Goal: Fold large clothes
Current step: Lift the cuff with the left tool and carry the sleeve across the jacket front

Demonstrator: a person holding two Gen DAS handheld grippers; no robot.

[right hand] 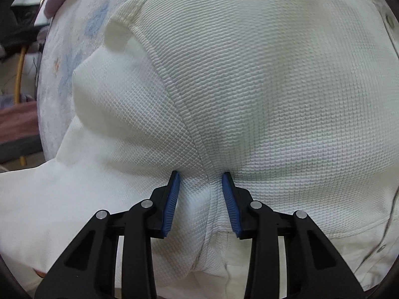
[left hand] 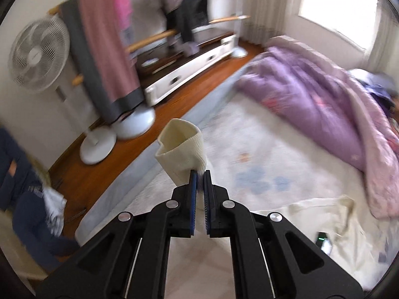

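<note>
My left gripper (left hand: 200, 173) is shut on the ribbed cuff (left hand: 180, 147) of a cream sleeve and holds it up above the bed; the cuff stands open like a tube past the fingertips. More of the cream garment (left hand: 311, 214) lies crumpled on the bed at lower right. In the right wrist view the white waffle-knit garment (right hand: 249, 87) fills the frame. My right gripper (right hand: 200, 174) points down into it at the sleeve seam, with a bunched fold of cloth filling the gap between its blue pads (right hand: 172, 199). Buttons (right hand: 389, 20) run along the garment's right edge.
A pale patterned bed sheet (left hand: 249, 149) covers the bed, with a purple quilt (left hand: 311, 94) heaped at the far right. A phone (left hand: 324, 241) lies near the garment. Beyond the bed's left edge stand a fan (left hand: 37, 52), a drying rack (left hand: 104, 49) and a low cabinet (left hand: 194, 67). A person in dark blue (left hand: 20, 186) is at far left.
</note>
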